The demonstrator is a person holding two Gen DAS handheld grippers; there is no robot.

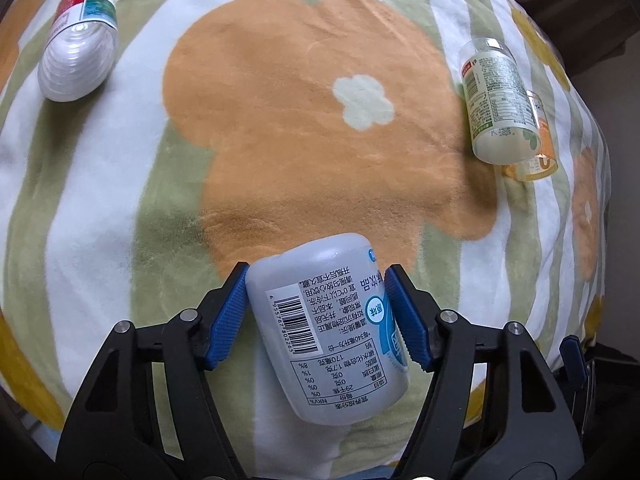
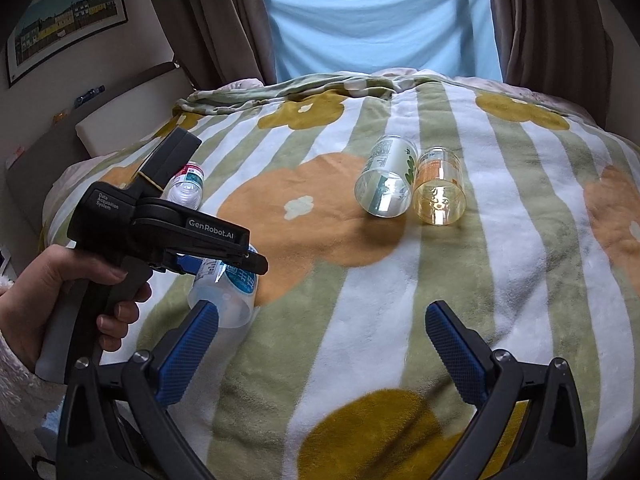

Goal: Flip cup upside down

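**Left wrist view: pale cup clamped in the left claw**

Left wrist view: left claw (image 1: 316, 316) closed on a translucent pale-blue cup (image 1: 326, 324), both blue pads (image 1: 228, 316) pressed against its labelled sides. Cup tilted, closed bottom pointing away from the camera, barcode and printed text facing up. Held over a bed blanket (image 1: 132, 208) striped green and white with orange flower shapes. Far left on the blanket, a clear cup with a red and green label (image 1: 80, 40), lying on its side. Far right, a green-labelled clear cup (image 1: 496, 104) on its side, touching an orange-tinted cup (image 1: 540, 160) behind it.

Right wrist view: right claw (image 2: 320, 344) wide open, nothing between its pads, hovering above the blanket. At left, a hand (image 2: 60, 292) gripping the handle of the left claw's tool, pale-blue cup visible beneath it. Green-labelled and orange-tinted cups side by side further back, open mouths facing the camera. Window curtains (image 2: 200, 20) and a framed picture (image 2: 68, 16) beyond the bed.
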